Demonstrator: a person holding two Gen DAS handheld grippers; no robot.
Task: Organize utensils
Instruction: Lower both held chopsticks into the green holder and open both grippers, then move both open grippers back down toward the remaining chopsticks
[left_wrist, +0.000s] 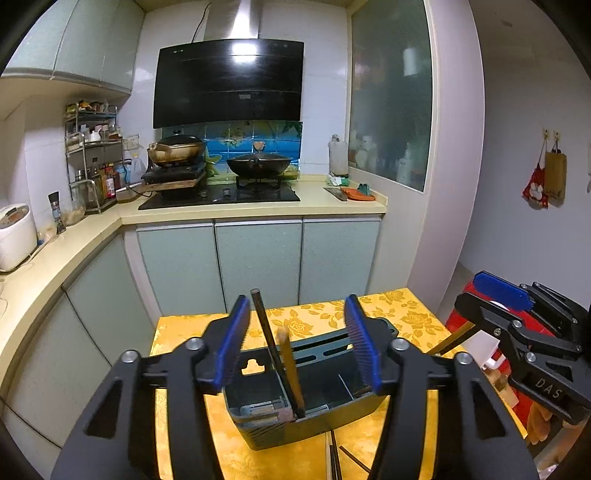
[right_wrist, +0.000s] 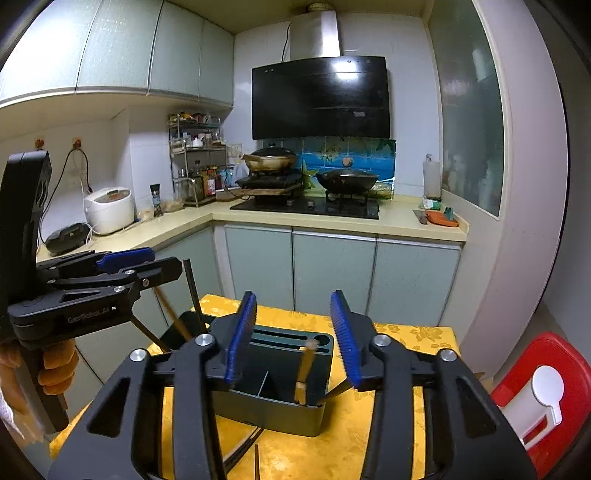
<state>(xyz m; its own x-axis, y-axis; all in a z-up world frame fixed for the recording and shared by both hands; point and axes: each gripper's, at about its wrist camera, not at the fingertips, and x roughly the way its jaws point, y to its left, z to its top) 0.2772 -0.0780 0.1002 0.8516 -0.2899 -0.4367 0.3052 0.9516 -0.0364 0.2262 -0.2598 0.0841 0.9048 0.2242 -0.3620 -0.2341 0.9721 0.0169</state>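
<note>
A dark grey utensil holder (left_wrist: 295, 417) (right_wrist: 280, 410) with several compartments stands on a small table with a yellow flowered cloth (left_wrist: 402, 314) (right_wrist: 406, 336). A black chopstick (left_wrist: 271, 343) and a blurred brown chopstick (left_wrist: 290, 365) stand in its left compartment; they also show in the right wrist view, black (right_wrist: 194, 295) and brown (right_wrist: 171, 314). Another brown chopstick (right_wrist: 306, 369) stands in its right compartment. My left gripper (left_wrist: 299, 339) is open and empty above the left compartment. My right gripper (right_wrist: 295, 336) is open and empty above the holder. Loose dark chopsticks (left_wrist: 336, 458) (right_wrist: 255, 458) lie on the cloth in front.
Kitchen cabinets (left_wrist: 258, 266) and a counter with a hob and woks (left_wrist: 258, 166) stand behind the table. A red and white lidded bin (right_wrist: 535, 398) stands to the right. The right gripper shows at the right edge of the left wrist view (left_wrist: 517, 328).
</note>
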